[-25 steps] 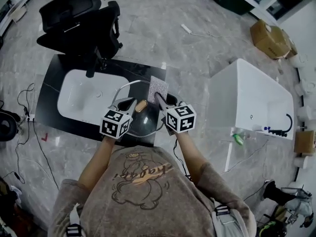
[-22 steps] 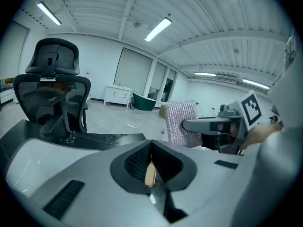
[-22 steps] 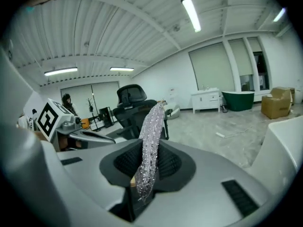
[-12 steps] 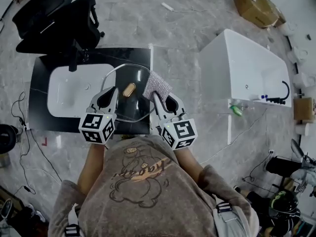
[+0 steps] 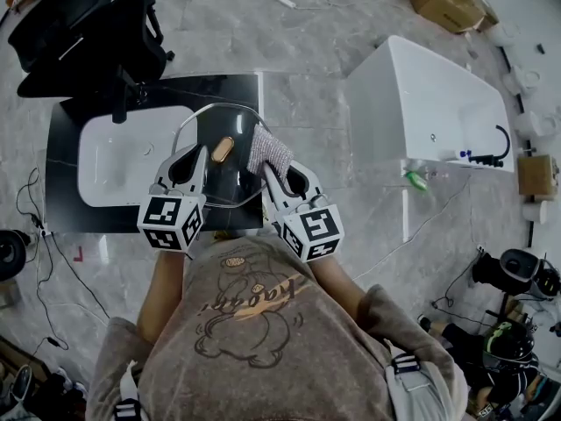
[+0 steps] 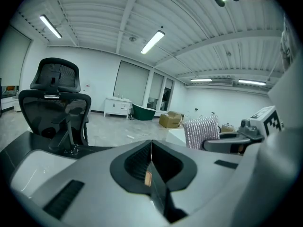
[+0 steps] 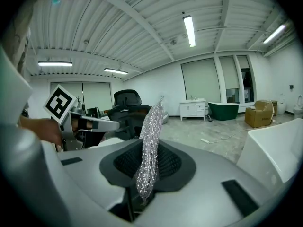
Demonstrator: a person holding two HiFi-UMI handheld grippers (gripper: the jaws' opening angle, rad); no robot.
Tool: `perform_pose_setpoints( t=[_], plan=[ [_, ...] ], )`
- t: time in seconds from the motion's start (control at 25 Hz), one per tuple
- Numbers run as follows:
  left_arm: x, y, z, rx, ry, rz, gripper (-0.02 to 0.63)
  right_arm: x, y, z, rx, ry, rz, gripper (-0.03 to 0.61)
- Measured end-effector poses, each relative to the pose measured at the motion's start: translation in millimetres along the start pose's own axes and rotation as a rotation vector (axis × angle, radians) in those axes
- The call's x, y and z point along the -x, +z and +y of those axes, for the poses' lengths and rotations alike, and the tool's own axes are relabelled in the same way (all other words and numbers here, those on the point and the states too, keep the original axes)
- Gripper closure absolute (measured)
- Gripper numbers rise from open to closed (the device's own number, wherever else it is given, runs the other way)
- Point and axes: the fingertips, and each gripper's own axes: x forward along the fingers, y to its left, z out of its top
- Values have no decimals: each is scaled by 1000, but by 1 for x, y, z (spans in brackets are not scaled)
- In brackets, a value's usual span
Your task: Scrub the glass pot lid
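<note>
Glass first in the head view: round clear pot lid with wooden knob [image 5: 223, 172], held above the black counter [image 5: 68, 207] beside the white basin [image 5: 114, 160], rim caught in the left gripper [image 5: 195, 154]. Silvery mesh scouring cloth [image 5: 270, 150] at its right edge, carried by the right gripper [image 5: 268, 170].

Left gripper view: jaws pressed tight on the lid's thin edge.

Right gripper view: jaws pinching the cloth upright.

Best bet: brace the lid firm, lay the cloth flat, rub in circles.
</note>
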Motion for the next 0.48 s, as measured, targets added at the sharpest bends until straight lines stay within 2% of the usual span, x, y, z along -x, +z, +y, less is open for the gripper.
perform_pose_setpoints(
  t=[0.48],
  plan=[
    [2,0,-1,-24,-7,24,595,-8,-1,5,5,28,29,494]
  ],
)
